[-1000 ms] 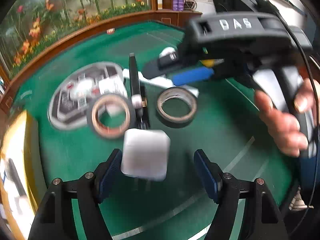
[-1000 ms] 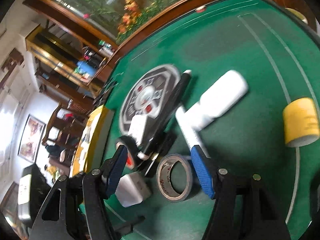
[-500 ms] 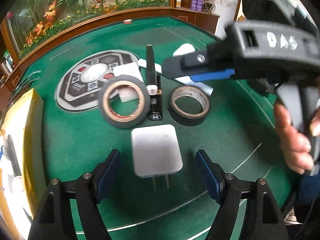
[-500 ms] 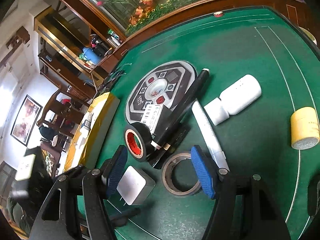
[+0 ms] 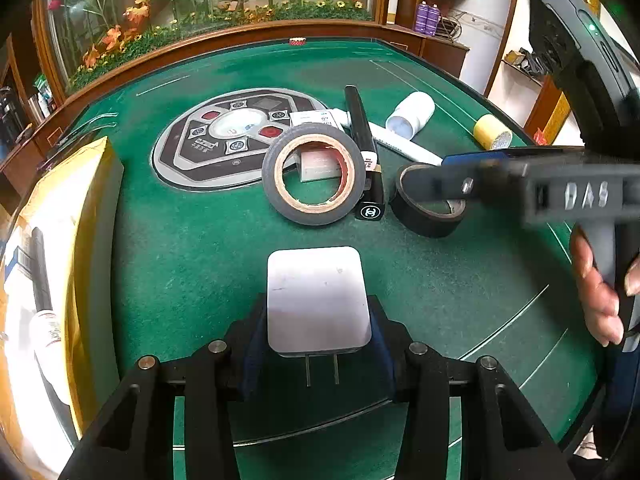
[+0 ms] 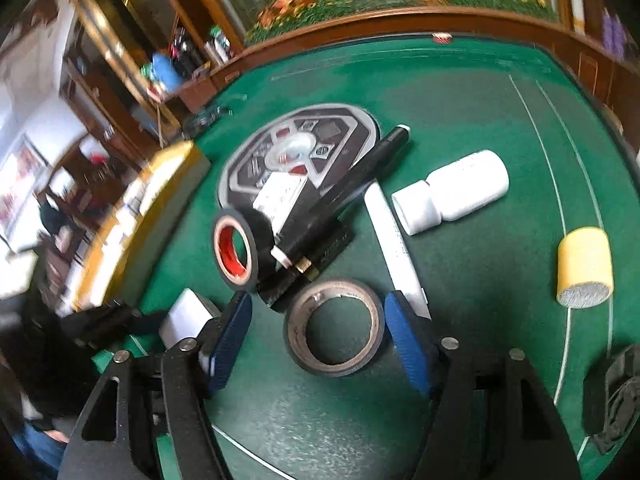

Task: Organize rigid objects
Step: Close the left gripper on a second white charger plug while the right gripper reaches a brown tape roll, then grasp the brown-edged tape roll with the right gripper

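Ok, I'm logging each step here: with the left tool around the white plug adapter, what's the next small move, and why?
Probably finish closing, then lift. The left tool is closing with the flat white square plug adapter between its blue pads, which look to be at its sides, and the adapter still lies on the green felt table, prongs towards the camera.

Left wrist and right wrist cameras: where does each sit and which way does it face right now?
Left wrist: on the left gripper, angled down at the green felt table; its jaws are closing on the white square plug-in charger. The right gripper and a hand show.
Right wrist: on the right gripper, angled down; its opening jaws straddle the flat black tape roll without touching.
Shared: charger, flat roll, tilted black tape roll with the red core, white bottle, yellow roll.
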Demonstrator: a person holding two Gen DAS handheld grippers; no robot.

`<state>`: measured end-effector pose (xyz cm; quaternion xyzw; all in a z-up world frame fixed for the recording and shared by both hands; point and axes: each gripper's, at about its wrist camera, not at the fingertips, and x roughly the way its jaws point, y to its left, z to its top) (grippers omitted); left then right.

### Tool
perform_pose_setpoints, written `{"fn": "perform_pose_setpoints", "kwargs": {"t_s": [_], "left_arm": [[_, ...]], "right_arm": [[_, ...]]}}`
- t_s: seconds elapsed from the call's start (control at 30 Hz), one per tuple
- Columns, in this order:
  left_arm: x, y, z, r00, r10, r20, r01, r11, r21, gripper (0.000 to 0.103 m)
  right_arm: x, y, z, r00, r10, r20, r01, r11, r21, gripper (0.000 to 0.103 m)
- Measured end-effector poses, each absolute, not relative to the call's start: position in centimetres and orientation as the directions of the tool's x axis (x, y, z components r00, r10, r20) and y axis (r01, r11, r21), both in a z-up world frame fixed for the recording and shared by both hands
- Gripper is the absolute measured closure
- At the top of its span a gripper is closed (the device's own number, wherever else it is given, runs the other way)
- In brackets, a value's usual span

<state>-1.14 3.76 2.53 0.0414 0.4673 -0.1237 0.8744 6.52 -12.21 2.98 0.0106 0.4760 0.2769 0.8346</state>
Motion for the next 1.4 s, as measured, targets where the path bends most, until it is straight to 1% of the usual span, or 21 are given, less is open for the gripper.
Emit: {"fn": "perform_pose_setpoints", "kwargs": {"t_s": [0.07, 0.2, 0.23, 0.27, 0.3, 0.4, 0.5, 0.83, 1.13, 1.2, 1.23, 1.27, 1.3, 1.37, 1.4], "left_arm": [[-1.0, 3.7, 2.5, 0.536, -0.173, -0.827, 0.256, 0.966, -0.036, 0.054], [-1.2, 3.8, 2.5, 0.542, -0.177, -0.822, 0.256, 0.966, -0.04, 0.054], [-1.1, 3.8, 2.4, 0.542, -0.176, -0.821, 0.255, 0.966, -0.039, 0.054], [-1.1, 3.8, 2.4, 0.544, -0.174, -0.821, 0.255, 0.966, -0.036, 0.054], [-1.1, 3.8, 2.4, 0.547, -0.172, -0.819, 0.253, 0.967, -0.034, 0.054], [-1.1, 3.9, 2.5, 0.548, -0.177, -0.817, 0.244, 0.969, -0.046, 0.054], [-1.3, 4.0, 2.8, 0.543, -0.214, -0.812, 0.246, 0.965, -0.091, 0.055], [-1.7, 3.5, 3.6, 0.563, -0.216, -0.798, 0.249, 0.965, -0.085, 0.055], [-1.3, 2.7, 3.1, 0.542, -0.186, -0.82, 0.258, 0.965, -0.049, 0.055], [-0.8, 2.7, 2.8, 0.527, -0.19, -0.829, 0.249, 0.967, -0.063, 0.053], [-0.6, 2.7, 2.5, 0.521, -0.192, -0.832, 0.248, 0.966, -0.067, 0.048], [-0.4, 2.4, 2.5, 0.526, -0.178, -0.832, 0.25, 0.967, -0.048, 0.046], [-0.4, 2.3, 2.5, 0.533, -0.168, -0.829, 0.252, 0.967, -0.034, 0.046], [-0.5, 2.1, 2.4, 0.542, -0.163, -0.824, 0.255, 0.967, -0.023, 0.049], [-0.6, 2.2, 2.5, 0.546, -0.162, -0.822, 0.253, 0.967, -0.022, 0.056]], "right_arm": [[6.1, -11.5, 2.7, 0.403, 0.436, -0.805, -0.477, 0.851, 0.222, 0.031], [6.0, -10.5, 1.6, 0.405, 0.356, -0.842, -0.497, 0.859, 0.123, 0.031], [5.8, -10.4, 1.6, 0.417, 0.343, -0.842, -0.5, 0.86, 0.103, 0.035], [5.7, -10.3, 1.5, 0.426, 0.327, -0.844, -0.501, 0.862, 0.08, 0.044], [5.7, -10.3, 1.5, 0.432, 0.324, -0.842, -0.496, 0.865, 0.078, 0.044], [6.0, -11.1, 1.8, 0.432, 0.348, -0.832, -0.478, 0.871, 0.116, 0.045], [6.0, -11.5, 2.6, 0.449, 0.373, -0.812, -0.467, 0.873, 0.143, 0.045], [6.1, -12.3, 3.5, 0.476, 0.401, -0.783, -0.436, 0.881, 0.186, 0.045], [6.1, -11.9, 3.4, 0.453, 0.414, -0.789, -0.452, 0.87, 0.197, 0.045], [6.1, -11.9, 3.3, 0.45, 0.415, -0.791, -0.453, 0.869, 0.198, 0.045], [6.1, -11.9, 3.3, 0.449, 0.416, -0.791, -0.454, 0.868, 0.199, 0.045], [6.0, -11.9, 3.3, 0.449, 0.417, -0.79, -0.455, 0.868, 0.199, 0.045], [6.0, -11.8, 3.3, 0.449, 0.418, -0.79, -0.455, 0.868, 0.2, 0.045], [5.9, -11.8, 3.3, 0.448, 0.418, -0.79, -0.457, 0.867, 0.199, 0.045], [5.9, -11.8, 3.3, 0.45, 0.42, -0.789, -0.456, 0.867, 0.201, 0.045]]}}
